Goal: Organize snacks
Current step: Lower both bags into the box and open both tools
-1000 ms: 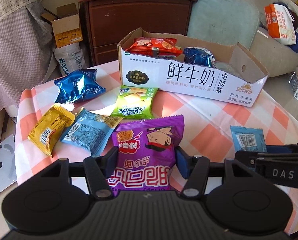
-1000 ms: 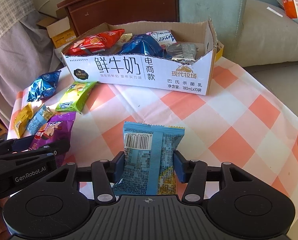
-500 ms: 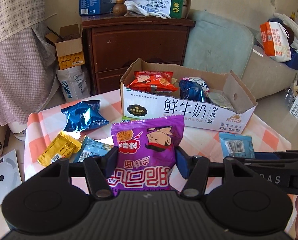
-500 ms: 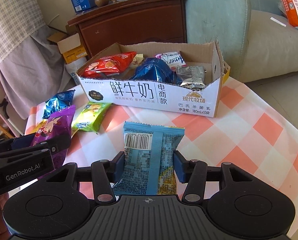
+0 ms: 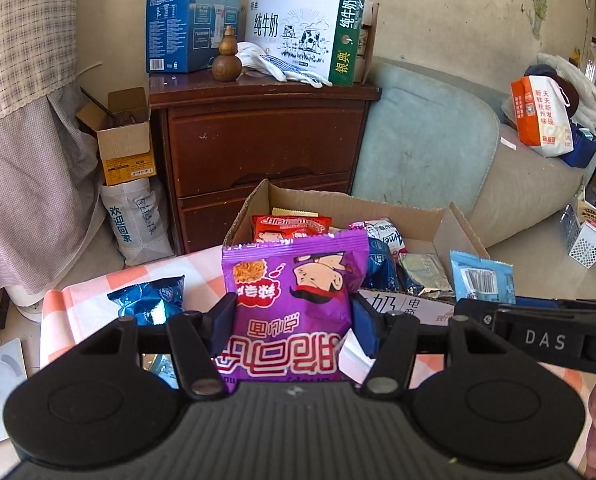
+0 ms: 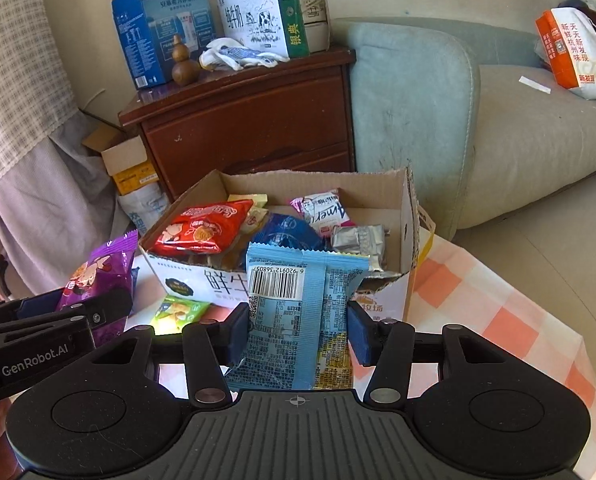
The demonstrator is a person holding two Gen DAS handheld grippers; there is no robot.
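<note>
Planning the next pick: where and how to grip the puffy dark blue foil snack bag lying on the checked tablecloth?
Pinch the dark blue foil snack bag across its flat crimped end seam, coming from above. Its middle looks air-filled and glossy, so the pads would likely slip there.

A dark wooden cabinet [image 5: 266,140] with drawers stands against a cream wall [image 5: 438,8]. On top of it sit a blue carton [image 5: 190,20], a white milk carton [image 5: 302,32], a small wooden gourd [image 5: 227,62] and a white glove [image 5: 282,66]. Right of the cabinet is a pale blue-green sofa [image 5: 426,148] with an orange and white bag [image 5: 540,114] on its seat. Left of the cabinet an open cardboard box [image 5: 124,140] rests on a white sack [image 5: 132,220], beside a hanging checked cloth [image 5: 22,40]. Sunlight falls on the tiled floor [image 6: 546,232].
</note>
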